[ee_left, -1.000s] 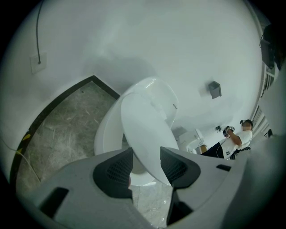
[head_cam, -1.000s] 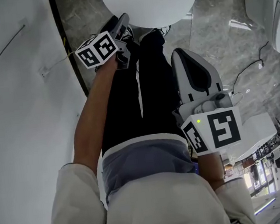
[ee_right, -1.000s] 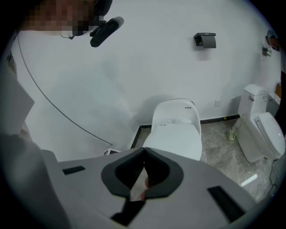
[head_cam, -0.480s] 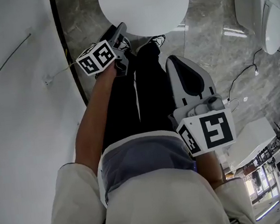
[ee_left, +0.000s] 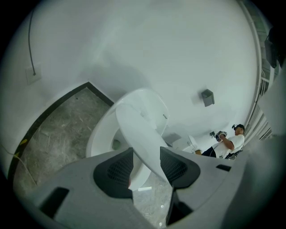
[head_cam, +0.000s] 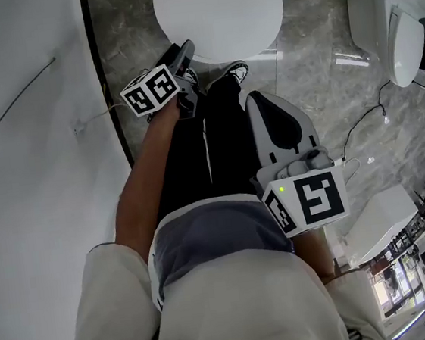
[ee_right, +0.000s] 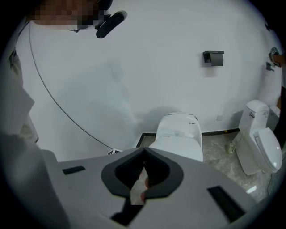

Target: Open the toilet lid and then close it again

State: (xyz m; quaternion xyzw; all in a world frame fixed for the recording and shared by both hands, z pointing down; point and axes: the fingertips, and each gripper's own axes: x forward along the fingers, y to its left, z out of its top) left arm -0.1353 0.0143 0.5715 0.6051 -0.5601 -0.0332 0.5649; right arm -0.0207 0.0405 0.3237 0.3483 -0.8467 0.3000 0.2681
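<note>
The white toilet lid (ee_left: 140, 134) stands part-raised and tilted over the bowl (ee_left: 100, 136), whose water shows below it. My left gripper (ee_left: 146, 154) is shut on the lid's front edge, which runs between the two dark pads. In the head view the lid (head_cam: 217, 9) is a white oval at the top, with the left gripper (head_cam: 184, 54) at its near rim. My right gripper (head_cam: 262, 102) hangs beside the person's leg, away from the toilet. Its jaws (ee_right: 144, 152) are shut with nothing between them, pointing toward the toilet (ee_right: 178, 134).
A white wall (head_cam: 27, 148) with a dark skirting strip runs close on the left. A second toilet (head_cam: 399, 30) stands at the right on the grey marble floor (head_cam: 324, 76), with a cable lying near it. A paper holder (ee_right: 213, 57) is on the wall.
The left gripper stays at the lid's near rim while the lid's outline in the head view has narrowed. The right gripper has drifted slightly left and up.
</note>
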